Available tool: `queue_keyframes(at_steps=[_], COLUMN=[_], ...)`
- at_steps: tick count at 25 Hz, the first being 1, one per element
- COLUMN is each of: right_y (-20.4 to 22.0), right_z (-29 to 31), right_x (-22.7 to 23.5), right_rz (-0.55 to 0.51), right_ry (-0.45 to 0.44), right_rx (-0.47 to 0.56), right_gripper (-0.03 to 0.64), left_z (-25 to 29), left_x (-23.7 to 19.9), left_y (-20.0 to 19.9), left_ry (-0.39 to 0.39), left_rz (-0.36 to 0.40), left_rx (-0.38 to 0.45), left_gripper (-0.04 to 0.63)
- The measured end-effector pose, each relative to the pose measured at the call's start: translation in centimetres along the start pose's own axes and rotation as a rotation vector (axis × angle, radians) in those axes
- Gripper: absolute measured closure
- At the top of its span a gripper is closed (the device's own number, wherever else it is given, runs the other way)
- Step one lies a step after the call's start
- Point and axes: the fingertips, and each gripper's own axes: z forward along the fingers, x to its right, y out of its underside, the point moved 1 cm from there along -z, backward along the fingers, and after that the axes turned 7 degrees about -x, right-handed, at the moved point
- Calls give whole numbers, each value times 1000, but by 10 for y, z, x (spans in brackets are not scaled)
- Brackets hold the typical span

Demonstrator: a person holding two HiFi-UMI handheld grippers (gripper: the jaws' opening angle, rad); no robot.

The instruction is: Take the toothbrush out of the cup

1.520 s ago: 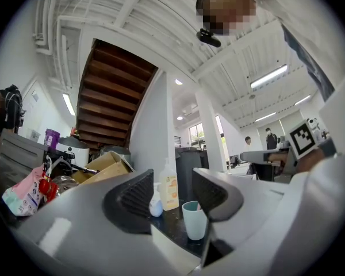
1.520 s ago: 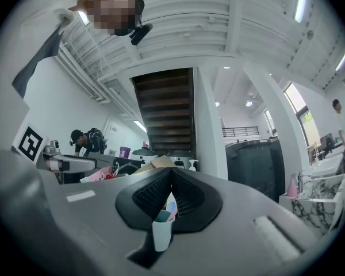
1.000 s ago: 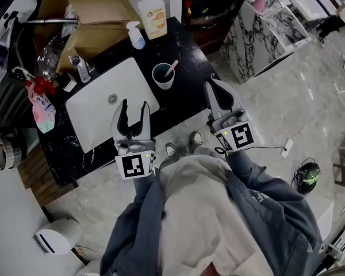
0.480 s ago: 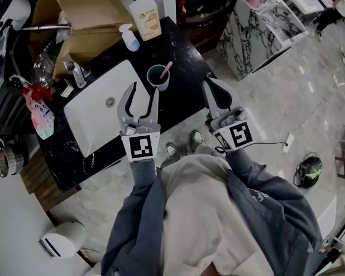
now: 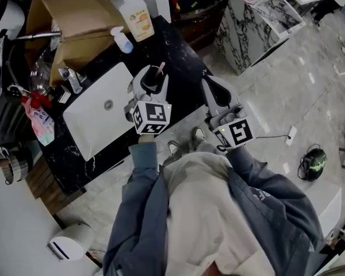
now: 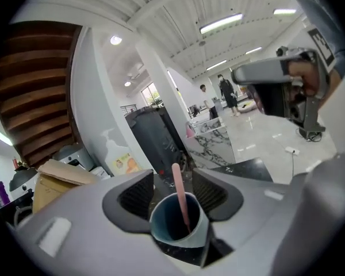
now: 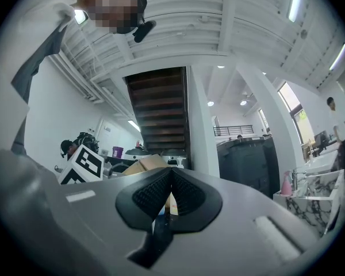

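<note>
A dark blue cup [image 5: 152, 80] stands on the black counter [image 5: 184, 53] to the right of the sink, with a pink toothbrush [image 5: 160, 69] leaning in it. My left gripper [image 5: 152, 80] is open, one jaw on each side of the cup. In the left gripper view the cup [image 6: 178, 227] sits low between the pads [image 6: 137, 195], and the toothbrush [image 6: 180, 197] rises from it. My right gripper [image 5: 215, 89] is shut and holds nothing; it hangs over the counter's front edge, right of the cup. In its own view the right gripper [image 7: 171, 174] has its pads together.
A white sink [image 5: 98, 122] with a faucet [image 5: 69, 78] lies left of the cup. A pump soap bottle [image 5: 133, 16], a small bottle [image 5: 121, 39] and a cardboard box [image 5: 69, 22] stand behind. A marble cabinet [image 5: 250, 25] is off to the right.
My left gripper has moved forward and to the right from over the sink until its jaws stand around the cup. The right gripper has hardly moved.
</note>
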Motion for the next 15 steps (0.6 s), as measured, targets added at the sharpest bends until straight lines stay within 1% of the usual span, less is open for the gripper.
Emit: queue_keyframes(at_steps=[6,13,15], right_y=[1,2,2], right_z=[-4,-6,-6], right_x=[11,19,20], right_rz=[4,7,8], right_ry=[17,28,27], right_rx=[0,-6,-8], right_gripper=[612,612,612], left_z=[27,37,39], left_x=[7,3,3], left_y=[6,9,11], left_ry=[45,11,5], left_rz=[22,31,31], left_rx=[-83,-101,-103], left_gripper=[373,376,400])
